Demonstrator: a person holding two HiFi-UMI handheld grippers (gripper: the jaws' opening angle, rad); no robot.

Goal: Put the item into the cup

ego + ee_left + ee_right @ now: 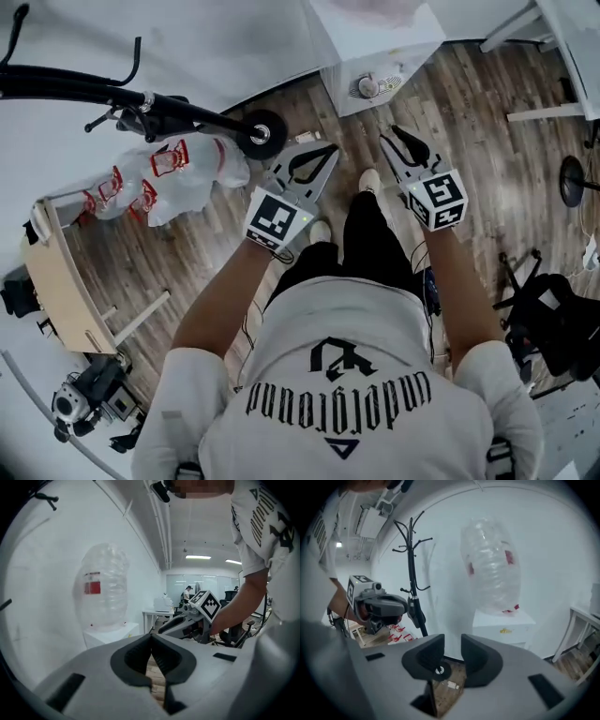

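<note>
Neither item nor cup shows in any view, so its weight, stiffness, grasp spot and place relative to the jaws cannot be judged; the left gripper (151, 637) is closed tip to tip on nothing; the right gripper (452, 645) stands parted and empty; both point toward twelve o'clock, at a water dispenser (370, 70).

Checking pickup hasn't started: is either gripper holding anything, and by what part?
Nothing is held: left gripper jaws meet, empty; right gripper jaws apart, empty.
</note>
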